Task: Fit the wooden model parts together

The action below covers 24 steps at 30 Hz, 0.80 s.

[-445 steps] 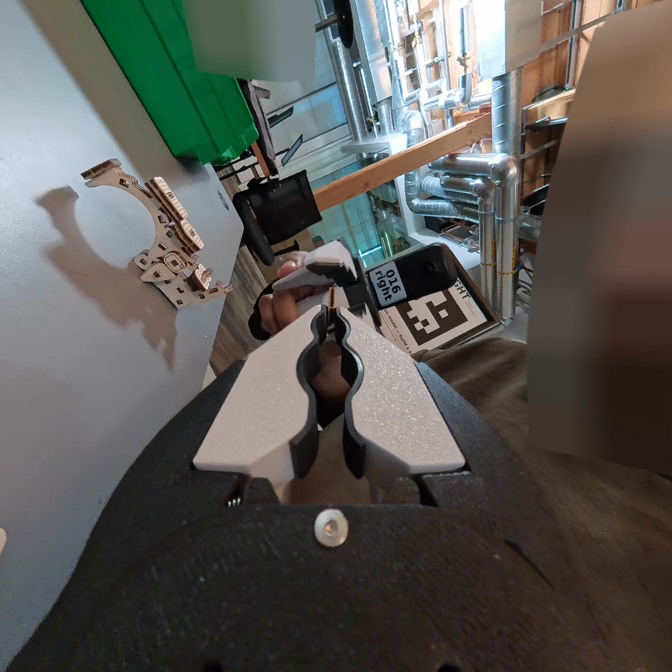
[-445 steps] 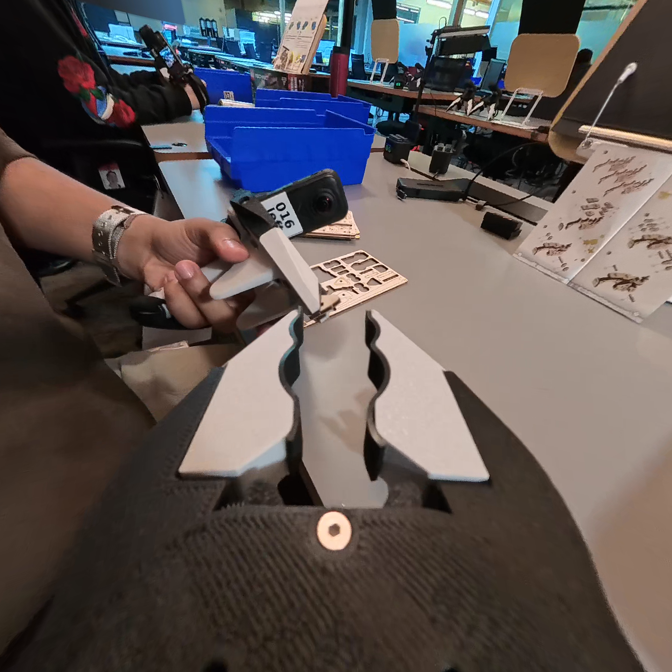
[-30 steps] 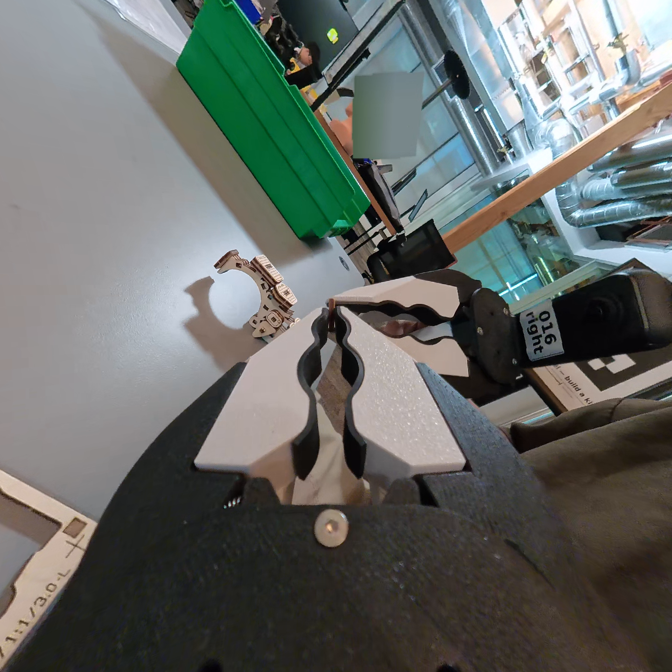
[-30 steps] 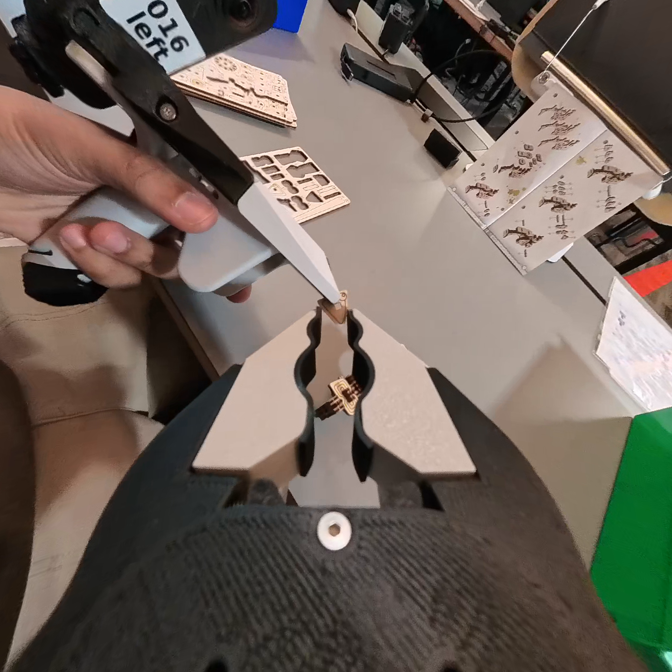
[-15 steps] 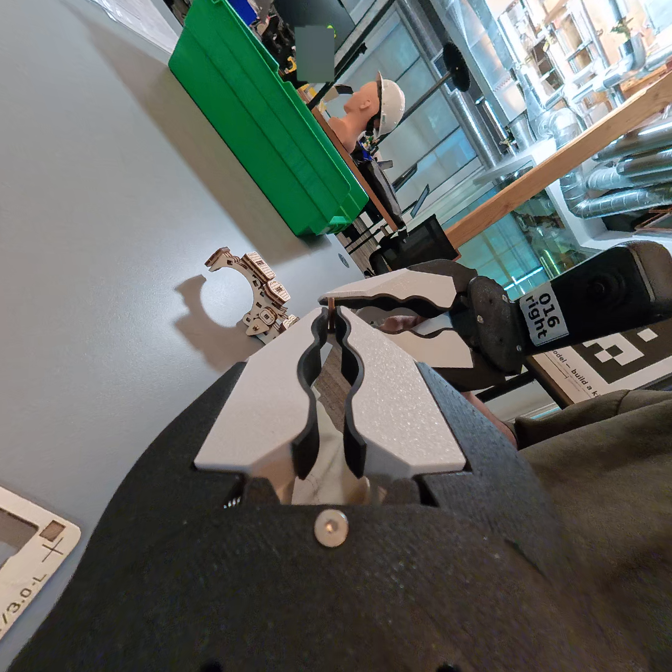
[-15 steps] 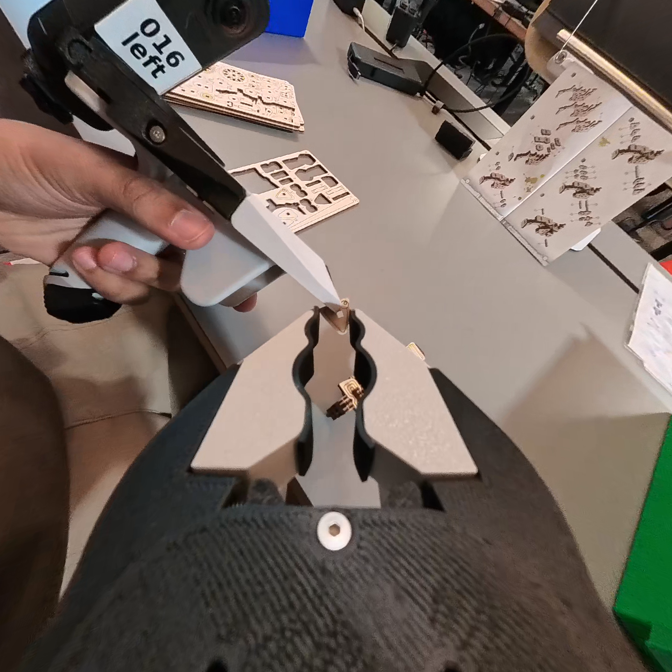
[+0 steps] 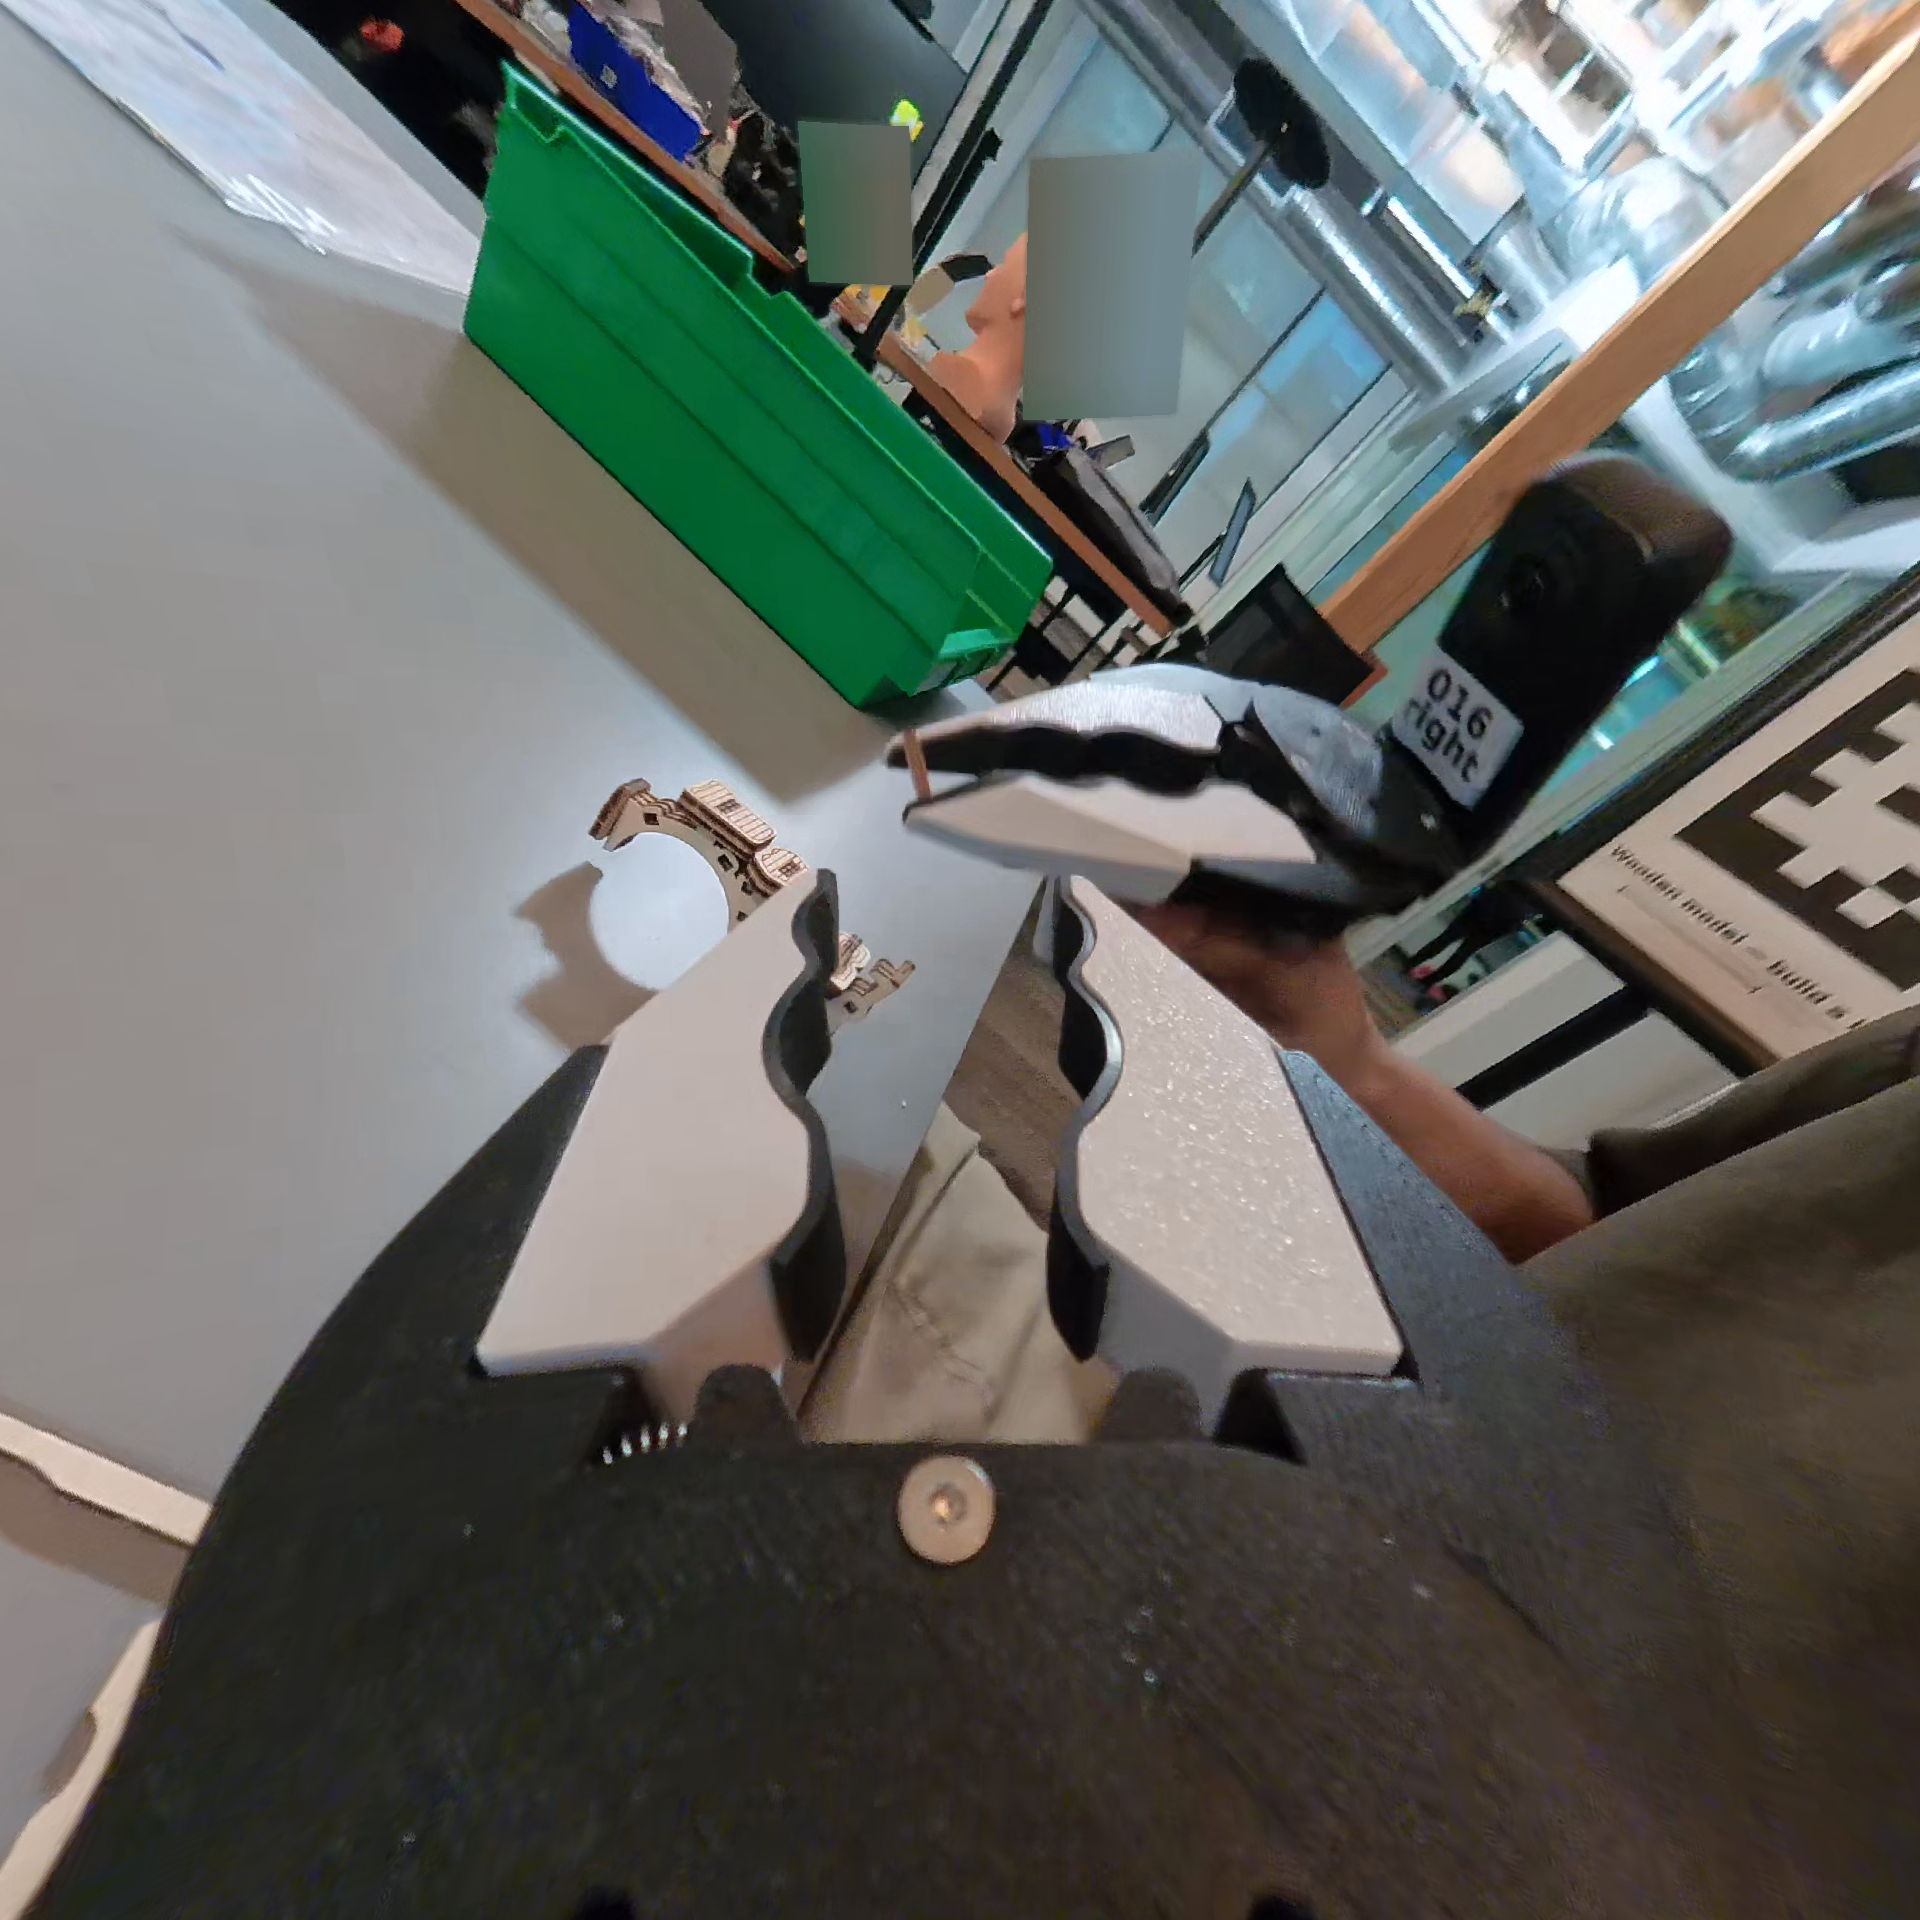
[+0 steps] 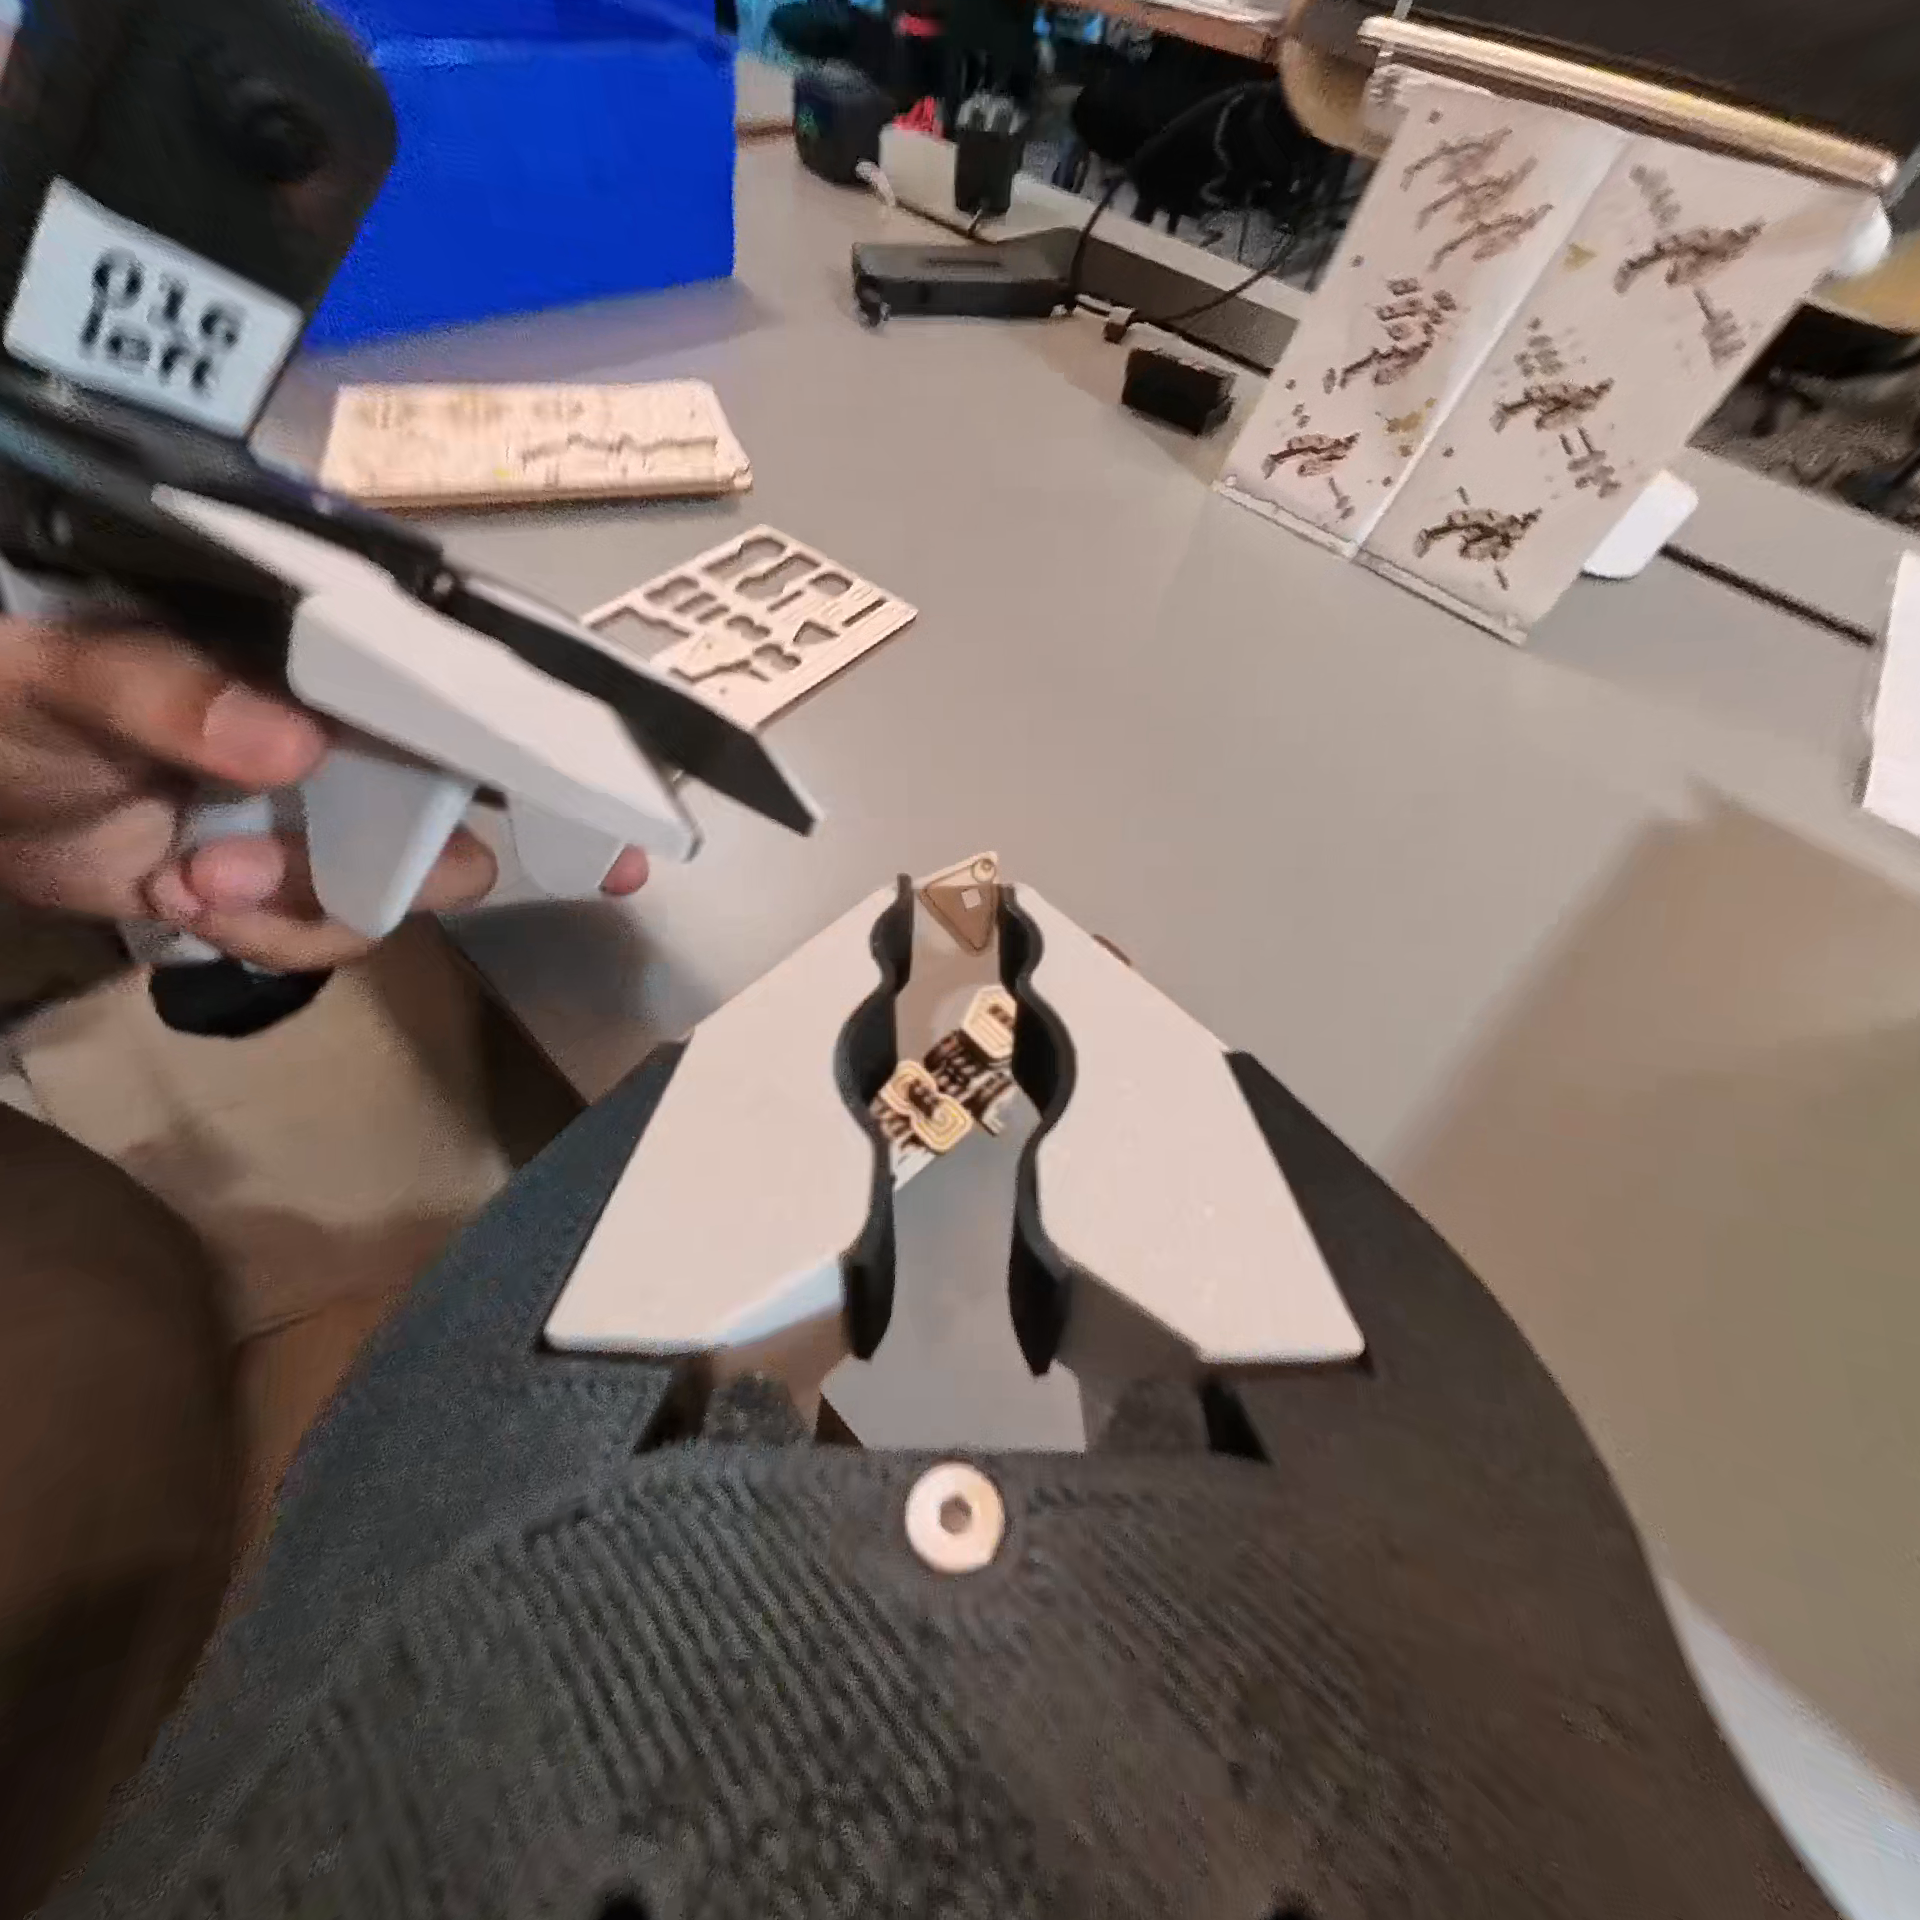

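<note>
My right gripper is shut on a small flat wooden piece that sticks out past its tips. It hangs above the curved wooden model assembly, which lies on the grey table and shows between the fingers. My left gripper is open and empty. In the left wrist view the assembly lies just beyond its left finger, and the right gripper hovers ahead with the piece in its tips. In the right wrist view the left gripper is to the upper left, apart from the piece.
A green bin stands on the table behind the assembly. A punched-out wooden sheet, a stack of wooden sheets and a blue bin lie at the far left. Instruction sheets stand at the back right. My two grippers' fingertips are within a few centimetres of each other.
My left gripper has opened, let go of the small wooden piece and drawn back to the left. My right gripper still holds the piece.
</note>
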Tool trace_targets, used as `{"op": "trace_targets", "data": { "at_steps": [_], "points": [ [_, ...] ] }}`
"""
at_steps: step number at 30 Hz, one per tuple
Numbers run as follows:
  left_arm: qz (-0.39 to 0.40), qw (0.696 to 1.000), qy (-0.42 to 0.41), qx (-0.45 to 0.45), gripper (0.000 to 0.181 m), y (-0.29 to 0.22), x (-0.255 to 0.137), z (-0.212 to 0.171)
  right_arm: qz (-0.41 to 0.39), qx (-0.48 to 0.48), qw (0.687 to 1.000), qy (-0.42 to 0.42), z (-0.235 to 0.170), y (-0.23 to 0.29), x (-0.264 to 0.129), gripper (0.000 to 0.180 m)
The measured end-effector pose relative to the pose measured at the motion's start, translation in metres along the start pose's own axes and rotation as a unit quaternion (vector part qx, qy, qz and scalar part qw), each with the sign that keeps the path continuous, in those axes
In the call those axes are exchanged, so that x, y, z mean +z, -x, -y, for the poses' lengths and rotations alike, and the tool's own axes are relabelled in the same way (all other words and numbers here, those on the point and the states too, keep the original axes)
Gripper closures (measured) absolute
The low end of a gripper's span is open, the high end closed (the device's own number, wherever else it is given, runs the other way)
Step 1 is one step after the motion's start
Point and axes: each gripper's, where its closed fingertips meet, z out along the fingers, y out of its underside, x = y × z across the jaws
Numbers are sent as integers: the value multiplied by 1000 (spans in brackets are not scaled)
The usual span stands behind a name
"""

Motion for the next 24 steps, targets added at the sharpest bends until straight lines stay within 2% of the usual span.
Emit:
{"op": "trace_targets", "data": {
  "at_steps": [5,8,13,18,24],
  "points": [
    [21,1000,13,11,142,5,1,-5,8,136,989,-56,3,-36,-18,165],
    [29,999,20,8,141,8,2,-8,8,181,980,-78,3,-50,-26,165],
    [50,998,25,19,141,13,4,-8,13,195,978,-74,-3,-52,-32,165],
    [57,997,35,44,141,14,9,-12,58,243,964,-87,-4,-43,-32,166],
    [58,996,47,49,141,16,13,-17,79,233,964,-100,1,-38,-33,165]
  ]
}}
